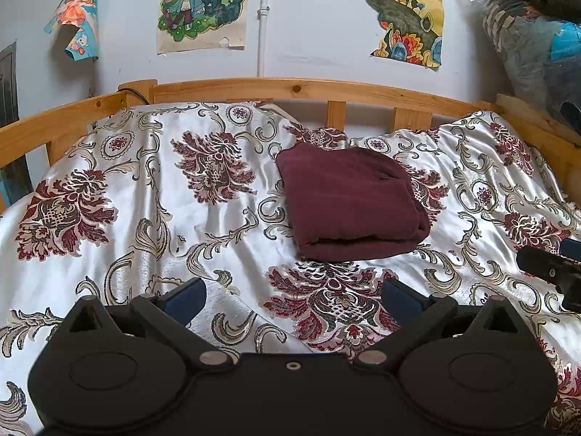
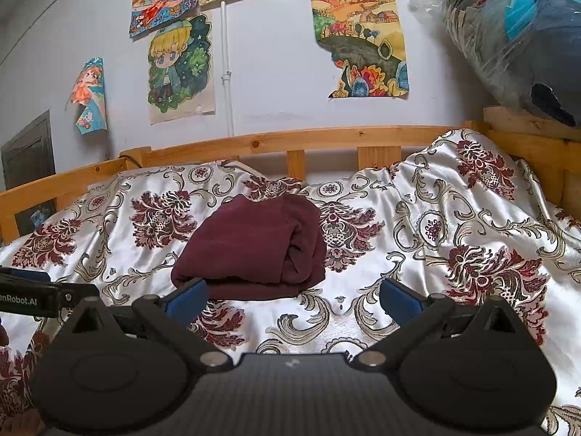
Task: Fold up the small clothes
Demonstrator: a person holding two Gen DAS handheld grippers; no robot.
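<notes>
A dark maroon garment (image 1: 350,201) lies folded into a thick square on the floral satin bedspread (image 1: 145,189), near the bed's middle. My left gripper (image 1: 294,296) hovers open above the spread, in front of the garment and apart from it, its blue pads wide with nothing between them. In the right wrist view the same maroon garment (image 2: 254,247) lies just beyond my right gripper (image 2: 294,296), which is also open and empty; its left blue fingertip (image 2: 189,296) sits in front of the garment's near edge. The other gripper's body (image 2: 32,296) shows at the left.
A wooden bed rail (image 1: 290,91) runs along the far side and both ends. Behind it is a white wall with several drawings (image 1: 201,3) and a pipe (image 1: 262,18). Plastic-wrapped bundles (image 2: 515,36) are stacked at the upper right. The right gripper's side (image 1: 552,269) pokes in at the edge.
</notes>
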